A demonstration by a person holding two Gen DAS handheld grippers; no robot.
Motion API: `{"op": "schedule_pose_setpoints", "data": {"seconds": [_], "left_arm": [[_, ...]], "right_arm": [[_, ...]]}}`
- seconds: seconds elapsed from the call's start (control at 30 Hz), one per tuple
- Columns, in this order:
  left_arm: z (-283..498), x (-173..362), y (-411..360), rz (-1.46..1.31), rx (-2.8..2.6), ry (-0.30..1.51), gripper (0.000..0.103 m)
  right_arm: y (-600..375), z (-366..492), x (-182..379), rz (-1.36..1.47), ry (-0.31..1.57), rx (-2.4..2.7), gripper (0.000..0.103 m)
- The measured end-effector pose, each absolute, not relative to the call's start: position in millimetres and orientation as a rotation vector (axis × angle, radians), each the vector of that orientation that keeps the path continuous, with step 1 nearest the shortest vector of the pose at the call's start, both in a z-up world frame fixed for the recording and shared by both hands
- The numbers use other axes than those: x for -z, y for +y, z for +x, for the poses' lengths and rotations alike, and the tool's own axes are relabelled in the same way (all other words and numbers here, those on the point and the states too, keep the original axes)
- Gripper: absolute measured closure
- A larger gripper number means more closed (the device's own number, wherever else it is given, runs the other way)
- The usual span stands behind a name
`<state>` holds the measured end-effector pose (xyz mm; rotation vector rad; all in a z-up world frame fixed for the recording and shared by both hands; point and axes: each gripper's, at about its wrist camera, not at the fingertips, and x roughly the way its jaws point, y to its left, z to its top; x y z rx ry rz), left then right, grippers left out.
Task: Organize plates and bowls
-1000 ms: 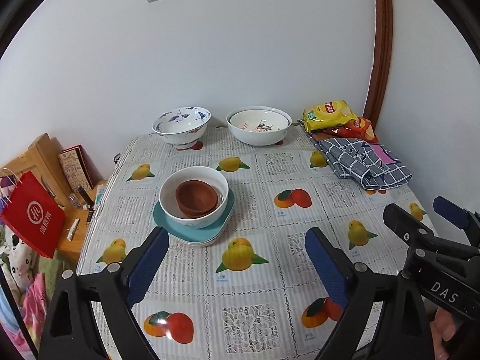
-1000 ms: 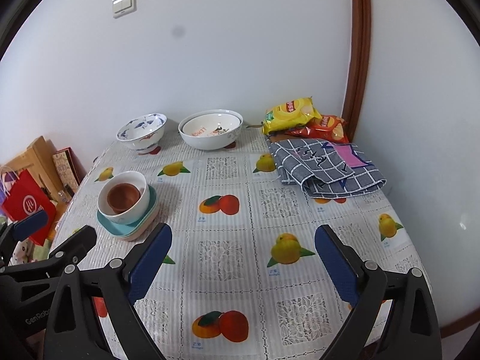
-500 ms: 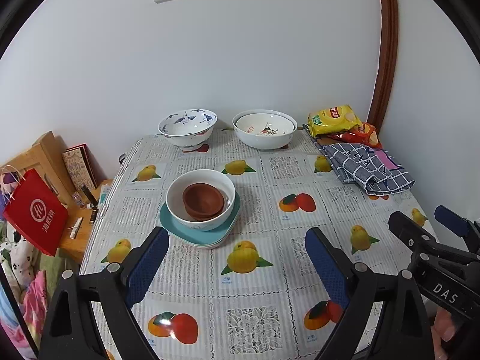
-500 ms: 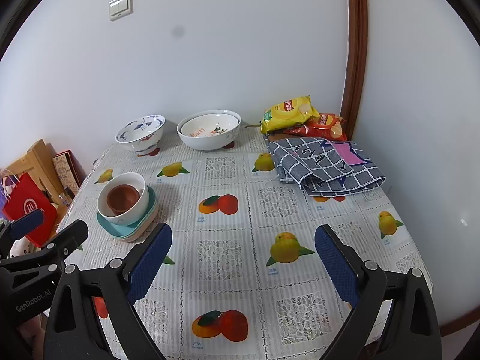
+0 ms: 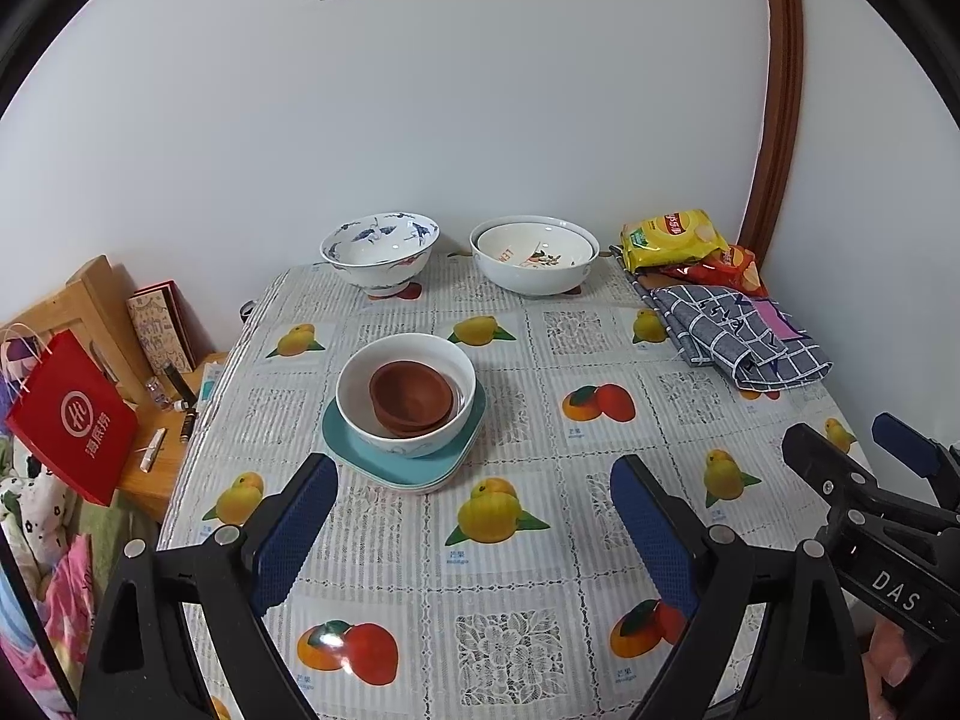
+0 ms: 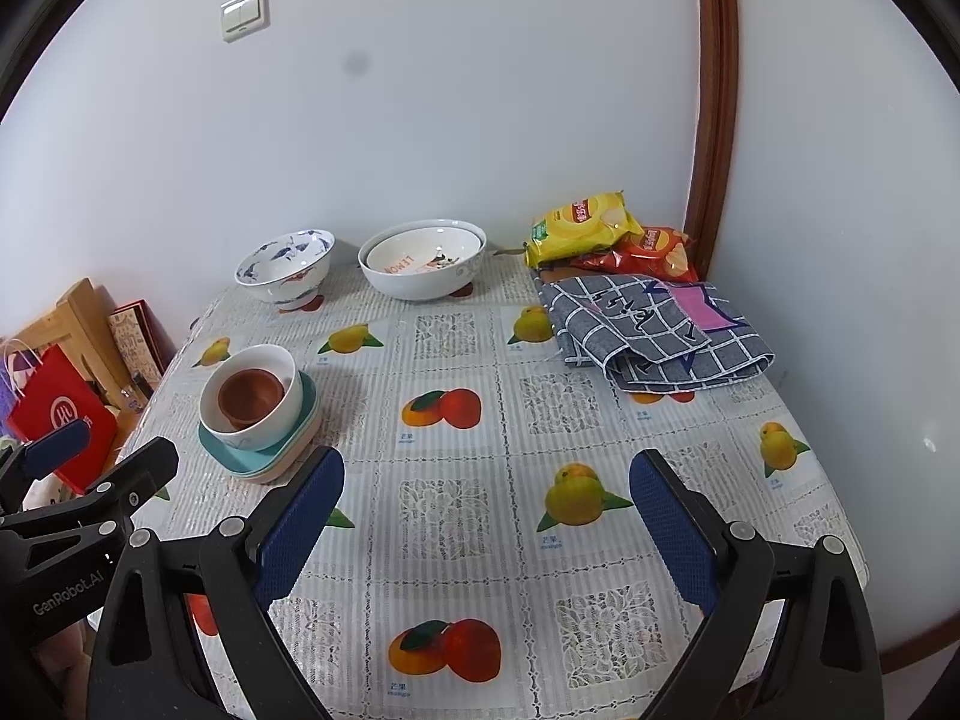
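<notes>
A stack stands at the table's left: brown bowls (image 5: 411, 397) inside a white bowl (image 5: 405, 403) on teal plates (image 5: 403, 461); the stack also shows in the right wrist view (image 6: 258, 414). A blue-patterned bowl (image 5: 380, 251) and nested white bowls (image 5: 534, 253) stand at the far edge. My left gripper (image 5: 474, 531) is open and empty above the near table, short of the stack. My right gripper (image 6: 486, 531) is open and empty over the table's near middle.
A folded checked cloth (image 5: 741, 336) and snack bags (image 5: 675, 237) lie at the far right. A red paper bag (image 5: 69, 420) and wooden furniture (image 5: 90, 306) stand left of the table. A wall is behind.
Both grippers have drawn back and risen slightly; the table looks farther away. Nothing on the table has moved.
</notes>
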<state>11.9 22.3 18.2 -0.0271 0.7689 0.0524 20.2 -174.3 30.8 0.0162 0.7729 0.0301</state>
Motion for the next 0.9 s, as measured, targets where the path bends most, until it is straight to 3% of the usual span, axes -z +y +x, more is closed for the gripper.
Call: {"op": "schedule_pose_setpoints", "data": {"seconds": [0.9], "left_arm": [[10.8, -19.0, 26.3, -0.035, -0.059, 0.768, 0.011]], "right_arm": [[-172.6, 20.2, -32.4, 0.022, 0.770, -0.041, 0.008]]}}
